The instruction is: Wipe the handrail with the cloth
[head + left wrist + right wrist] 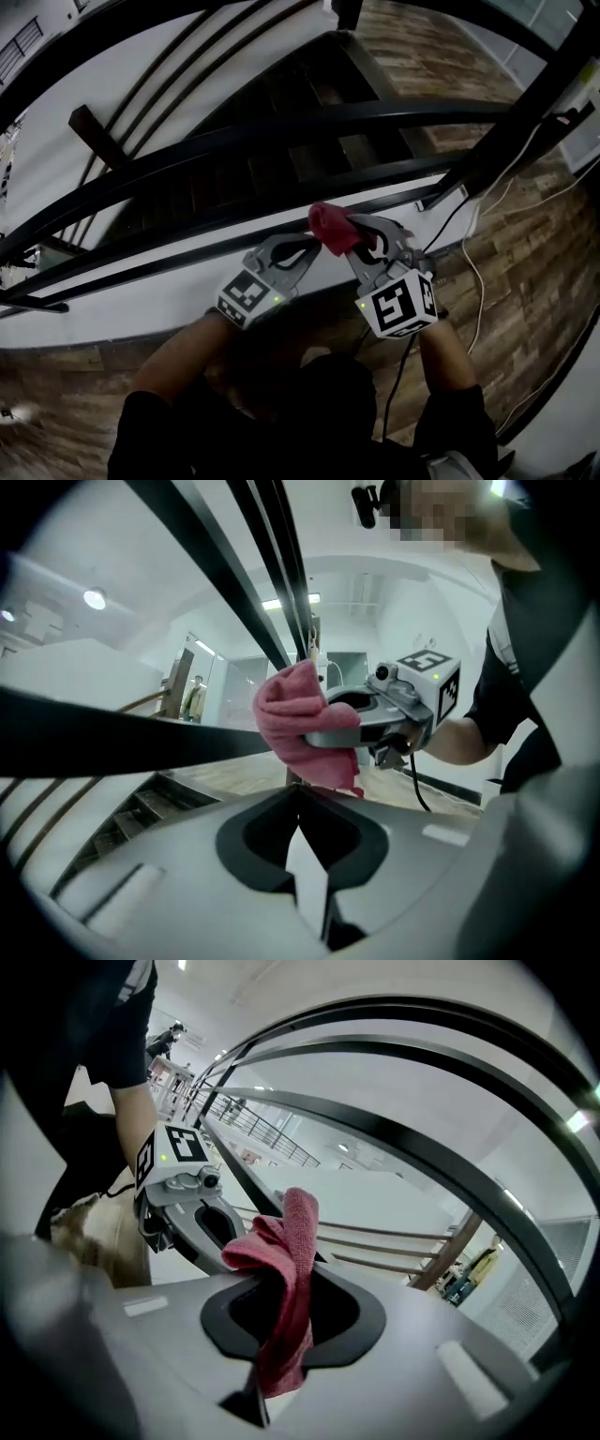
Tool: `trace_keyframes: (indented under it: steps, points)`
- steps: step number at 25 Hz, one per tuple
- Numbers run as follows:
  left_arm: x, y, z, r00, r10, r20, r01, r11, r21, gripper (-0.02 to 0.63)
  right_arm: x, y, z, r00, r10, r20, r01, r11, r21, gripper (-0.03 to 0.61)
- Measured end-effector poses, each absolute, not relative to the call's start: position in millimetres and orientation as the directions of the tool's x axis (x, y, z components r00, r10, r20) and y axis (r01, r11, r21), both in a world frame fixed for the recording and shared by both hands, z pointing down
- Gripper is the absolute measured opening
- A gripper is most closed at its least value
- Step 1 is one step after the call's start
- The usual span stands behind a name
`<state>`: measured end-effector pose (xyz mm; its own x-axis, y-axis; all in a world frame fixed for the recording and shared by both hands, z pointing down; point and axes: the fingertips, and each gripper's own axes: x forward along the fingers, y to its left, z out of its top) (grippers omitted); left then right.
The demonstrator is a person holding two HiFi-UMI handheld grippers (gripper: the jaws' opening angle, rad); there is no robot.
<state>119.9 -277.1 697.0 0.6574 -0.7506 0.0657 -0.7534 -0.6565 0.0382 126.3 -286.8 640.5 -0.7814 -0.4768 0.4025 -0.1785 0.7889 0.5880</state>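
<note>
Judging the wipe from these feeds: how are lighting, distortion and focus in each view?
Head view: dim, and the fisheye bows the handrail into arcs, but the cloth reads clearly. Left gripper view: the bright room behind turns the rails into dark silhouettes. Right gripper view: bright and even, the cloth sharp up close, straight lines strongly curved, corners vignetted black.

Wood-plank floor (548, 281), dark stairs (281, 98) descending beside white walls (394, 1194), bright ceiling lights (94, 599) overhead.
</note>
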Motion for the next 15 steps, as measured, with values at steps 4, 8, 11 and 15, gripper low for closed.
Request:
trace_keyframes:
  steps: [4, 8, 11, 15]
  points:
    - [137, -300, 716, 0.651, -0.755, 0.083, -0.759, -0.648, 0.059, 0.0, 161, -329, 674, -0.698, -0.575, 0.427, -0.211, 0.735, 0.644, 0.051]
    - [164, -321, 737, 0.639, -0.764, 0.09, -0.769, -0.635, 0.073, 0.0, 193, -377, 710, -0.623, -0.657, 0.424, -0.272, 0.69, 0.67, 0.051]
    - [190, -334, 746, 0.65, -0.757, 0.066, -0.759, -0.642, 0.108, 0.0, 216, -412, 724, -0.572, -0.726, 0.381, -0.364, 0.641, 0.676, 0.051]
    - [208, -350, 760, 0.645, -0.761, 0.067, -0.762, -0.633, 0.137, 0.0, 245, -458, 732, -0.461, -0.836, 0.299, -0.428, 0.504, 0.75, 0.051]
